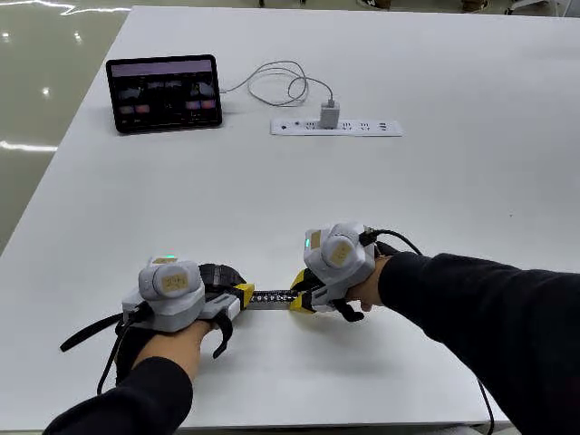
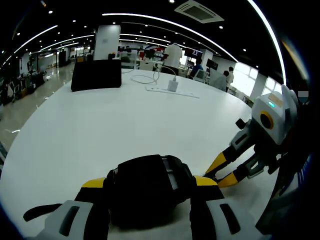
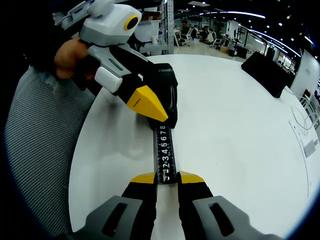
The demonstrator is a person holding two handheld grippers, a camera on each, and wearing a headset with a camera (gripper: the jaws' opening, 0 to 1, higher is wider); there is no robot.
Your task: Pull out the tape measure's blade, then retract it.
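Head view: a white table [image 1: 435,181], with both grippers low near its front edge. The left gripper [image 1: 234,292] is clamped on the black tape measure [image 1: 220,275], one yellow jaw tip showing against the case's right side. A short length of blade [image 1: 269,296] runs from the case to the right gripper [image 1: 297,294], whose yellow tips are closed on the blade's free end. Each gripper is held by a hand in a dark sleeve. Well apart, towards the far left, a tablet [image 1: 164,93] stands with its screen lit. To its right lies a white power strip [image 1: 362,128] with a white charger [image 1: 329,115] plugged in and a looped cable [image 1: 281,83] leading off towards the tablet.

Left gripper view: the tape measure [image 2: 147,187] sits between the two yellow-tipped jaws, gripped on both sides and resting on the table. The right gripper [image 2: 220,174] comes in from the right, its yellow tips drawn together low over the tabletop. The blade between them is hard to make out here. Far off stand the tablet's dark back [image 2: 96,75] and the charger [image 2: 172,85].

Right gripper view: the jaws are pinched on the blade [image 3: 163,147] near its end – printed numbers run up it towards the case. The blade lies flat and straight on the table, meeting the tape measure [image 3: 164,90], which the left gripper [image 3: 145,104] holds from the left.
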